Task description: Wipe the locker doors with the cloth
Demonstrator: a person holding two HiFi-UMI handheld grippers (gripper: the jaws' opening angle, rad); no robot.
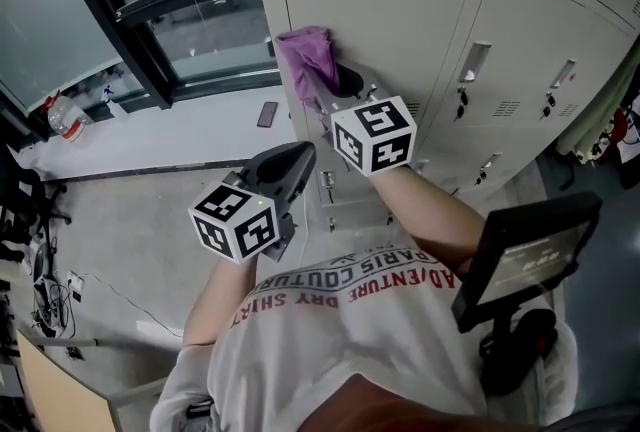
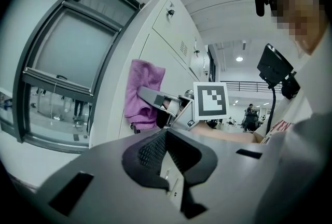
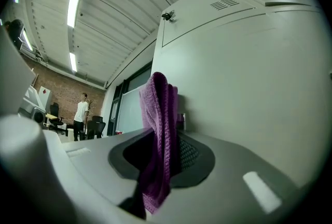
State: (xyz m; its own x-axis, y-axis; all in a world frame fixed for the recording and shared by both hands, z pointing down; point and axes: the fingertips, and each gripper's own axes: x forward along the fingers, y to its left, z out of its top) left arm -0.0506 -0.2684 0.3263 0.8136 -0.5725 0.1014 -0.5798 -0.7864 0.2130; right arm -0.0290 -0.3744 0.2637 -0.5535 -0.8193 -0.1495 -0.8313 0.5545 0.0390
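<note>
Wiping step in hand: right tool (image 1: 338, 85) pinches the purple cloth (image 1: 308, 58), which sits bunched against the left edge of a locker door (image 1: 400, 10), high on the panel. Left tool (image 1: 292, 160) hangs lower and well clear of the lockers, jaws pressed together on nothing. Next move, as judged, calls for firm pressure through the cloth and a sweep across the panel to the right, then down, with the other 2 doors alongside to follow
</note>
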